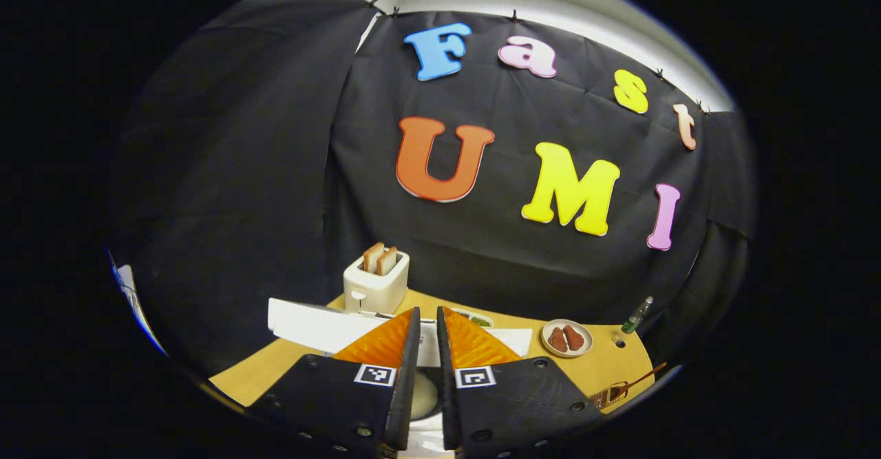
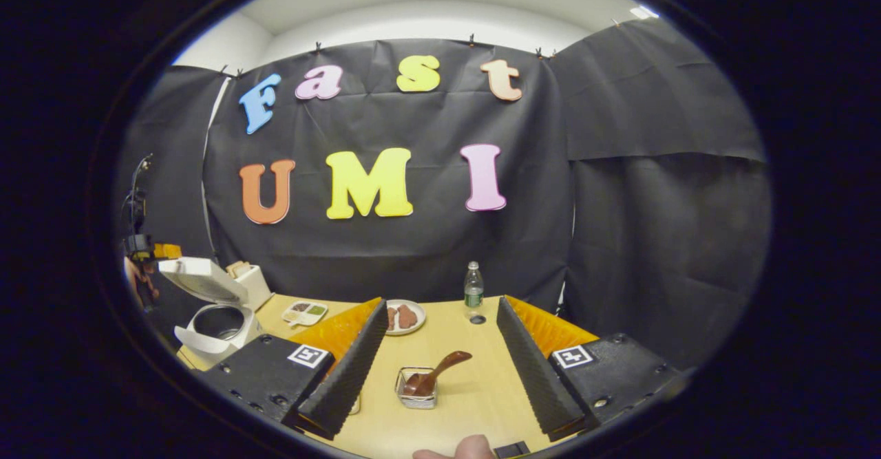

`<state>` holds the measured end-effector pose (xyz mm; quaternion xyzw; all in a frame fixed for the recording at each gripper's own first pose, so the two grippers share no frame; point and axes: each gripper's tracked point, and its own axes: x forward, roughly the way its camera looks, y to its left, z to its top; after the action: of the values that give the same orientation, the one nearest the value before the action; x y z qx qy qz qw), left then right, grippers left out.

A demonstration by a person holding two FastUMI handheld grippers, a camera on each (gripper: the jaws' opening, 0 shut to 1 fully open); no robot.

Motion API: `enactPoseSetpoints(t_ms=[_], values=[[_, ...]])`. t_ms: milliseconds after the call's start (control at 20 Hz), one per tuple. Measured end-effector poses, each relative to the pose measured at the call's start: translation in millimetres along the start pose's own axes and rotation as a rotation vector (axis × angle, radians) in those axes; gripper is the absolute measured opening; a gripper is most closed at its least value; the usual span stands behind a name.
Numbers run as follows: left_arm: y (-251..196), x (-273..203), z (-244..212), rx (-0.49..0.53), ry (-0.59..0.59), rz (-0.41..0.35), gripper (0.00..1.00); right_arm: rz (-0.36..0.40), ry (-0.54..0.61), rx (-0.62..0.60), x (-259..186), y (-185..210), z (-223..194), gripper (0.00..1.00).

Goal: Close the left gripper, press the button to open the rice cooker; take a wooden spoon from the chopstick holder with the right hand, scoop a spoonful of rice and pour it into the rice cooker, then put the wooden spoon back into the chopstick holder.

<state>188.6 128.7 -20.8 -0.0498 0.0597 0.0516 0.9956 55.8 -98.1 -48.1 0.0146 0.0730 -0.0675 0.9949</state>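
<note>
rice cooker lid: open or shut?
Open. In the right gripper view the white rice cooker has its lid tilted up and back, with the round inner pot exposed.

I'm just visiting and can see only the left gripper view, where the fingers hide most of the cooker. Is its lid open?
Observer: Yes. In the right gripper view the rice cooker's lid stands raised, and the inner pot is uncovered.
Operator: Where is the wooden spoon?
Observer: The wooden spoon leans in the chopstick holder, bowl end down, on the table.
Operator: Has anything grabbed it?
Observer: No. The right hand-held gripper is open, with the spoon lying ahead between its fingers and touching neither.
</note>
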Motion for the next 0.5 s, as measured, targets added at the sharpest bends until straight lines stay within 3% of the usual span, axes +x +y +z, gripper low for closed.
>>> enactPoseSetpoints(t_ms=[50,150,200,350,500], values=[[-2,-8,5,0.02,-0.021,0.0,0.2,0.004,-0.006,0.0,-3,-3,-1,1.0],[-7,-24,5,0.035,-0.048,0.017,0.63,0.012,-0.006,0.007,-4,-9,-4,1.0],[-17,-34,8,0.034,-0.063,0.014,0.66,0.019,0.001,0.015,-4,-10,-7,1.0],[-38,-64,9,0.044,-0.096,0.012,0.94,0.05,0.03,0.036,-5,-11,-19,1.0],[-58,-88,5,0.042,-0.095,0.01,0.94,0.083,0.047,0.035,-3,-13,-27,1.0]])
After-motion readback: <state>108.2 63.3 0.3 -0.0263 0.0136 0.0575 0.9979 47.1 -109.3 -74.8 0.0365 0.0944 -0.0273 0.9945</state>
